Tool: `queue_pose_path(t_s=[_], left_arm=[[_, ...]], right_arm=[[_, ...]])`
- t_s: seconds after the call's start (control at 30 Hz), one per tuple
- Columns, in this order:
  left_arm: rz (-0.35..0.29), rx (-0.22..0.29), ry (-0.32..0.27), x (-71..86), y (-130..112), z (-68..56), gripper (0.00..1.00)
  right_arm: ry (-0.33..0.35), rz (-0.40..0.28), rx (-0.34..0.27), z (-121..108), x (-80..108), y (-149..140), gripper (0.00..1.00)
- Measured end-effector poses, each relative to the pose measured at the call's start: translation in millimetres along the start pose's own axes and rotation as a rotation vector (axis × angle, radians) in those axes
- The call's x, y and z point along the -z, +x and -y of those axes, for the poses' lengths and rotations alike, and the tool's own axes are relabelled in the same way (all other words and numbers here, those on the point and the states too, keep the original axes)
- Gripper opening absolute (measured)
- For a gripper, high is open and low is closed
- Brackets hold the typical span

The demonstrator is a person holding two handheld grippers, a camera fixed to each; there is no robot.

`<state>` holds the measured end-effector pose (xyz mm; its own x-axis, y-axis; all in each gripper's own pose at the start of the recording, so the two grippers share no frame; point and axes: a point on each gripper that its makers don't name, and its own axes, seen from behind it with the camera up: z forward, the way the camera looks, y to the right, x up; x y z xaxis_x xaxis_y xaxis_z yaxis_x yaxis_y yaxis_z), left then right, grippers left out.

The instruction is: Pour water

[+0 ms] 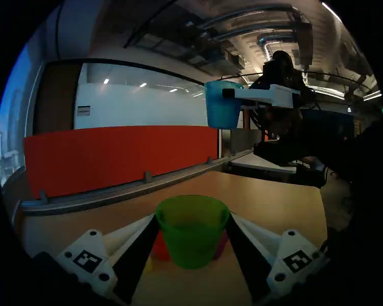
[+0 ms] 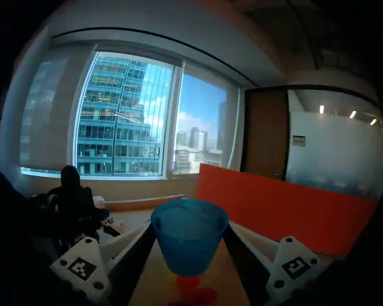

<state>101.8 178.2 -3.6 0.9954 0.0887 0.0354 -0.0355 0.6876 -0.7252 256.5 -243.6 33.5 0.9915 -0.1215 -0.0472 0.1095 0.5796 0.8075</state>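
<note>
- Blue cup (image 2: 189, 250), clamped upright in our right gripper (image 2: 189, 227), hung above and beyond the green cup (image 1: 192, 237).
- Our left gripper (image 1: 191, 220) clasped that green cup low over the counter (image 1: 273, 204).

The left gripper (image 1: 191, 218) and right gripper (image 2: 189, 228) look alike: white wedge-shaped fingers (image 1: 107, 250) lined with black pads (image 1: 138, 255), each bearing a square black-and-white marker (image 1: 87, 260) and small round holes (image 1: 93, 233).

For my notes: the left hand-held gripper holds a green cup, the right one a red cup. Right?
No: the right hand-held gripper holds a blue cup, as the right gripper view shows. The left hand-held gripper does hold a green cup.
</note>
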Motion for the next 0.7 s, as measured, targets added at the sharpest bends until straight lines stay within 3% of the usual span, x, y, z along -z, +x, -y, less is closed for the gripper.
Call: queue_pose_path(t_s=[0.47, 0.7], left_arm=[[0.019, -0.004, 0.005, 3.8, -7, 0.8, 0.87], [0.031, -0.004, 0.003, 1.9, -9, 0.8, 0.87]], right_arm=[[-0.092, 0.019, -0.017, -38, 37.8, -17, 0.9], [-0.115, 0.018, -0.024, -47, 48.0, -22, 0.9]])
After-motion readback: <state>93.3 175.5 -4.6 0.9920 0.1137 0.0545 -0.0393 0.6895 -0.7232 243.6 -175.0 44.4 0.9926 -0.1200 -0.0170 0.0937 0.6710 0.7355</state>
